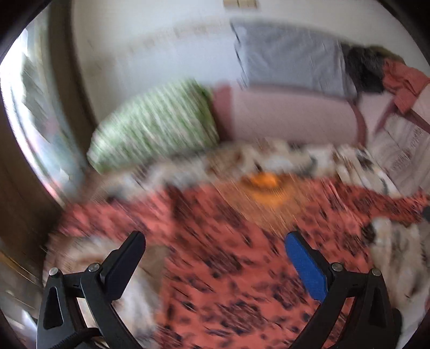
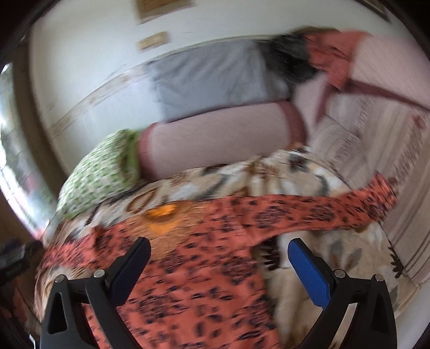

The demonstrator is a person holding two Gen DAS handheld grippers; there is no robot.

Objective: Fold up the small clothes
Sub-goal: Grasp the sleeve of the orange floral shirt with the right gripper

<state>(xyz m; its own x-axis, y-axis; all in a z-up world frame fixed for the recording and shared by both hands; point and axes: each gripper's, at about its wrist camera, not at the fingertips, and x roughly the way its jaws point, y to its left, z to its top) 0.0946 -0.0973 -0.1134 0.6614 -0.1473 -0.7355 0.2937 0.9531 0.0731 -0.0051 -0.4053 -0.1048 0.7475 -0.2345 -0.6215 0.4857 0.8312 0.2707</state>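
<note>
Both frames blurred; orange patterned garment [image 2: 204, 282] lies spread on the floral blanket [image 2: 309, 171], near the green pillow [image 2: 99, 171]; left hand-held gripper [image 1: 215, 241] and right hand-held gripper [image 2: 219, 247] released, empty; likely risk: pinching blanket with cloth.

**No legible text in either view**

Both frames motion-blurred. Nothing readable on the orange patterned garment [image 2: 204, 273], just dark print blotches. Floral blanket [image 2: 309, 171]: pattern only, no lettering. Two tan wall plates [image 2: 153, 40] in the right wrist view are too smeared to say if they carry any writing; same for the tan strip [image 1: 240, 2] at the top edge of the left wrist view. No brand marks or numbers visible on the left gripper [image 1: 213, 243] or right gripper [image 2: 219, 248].
</note>
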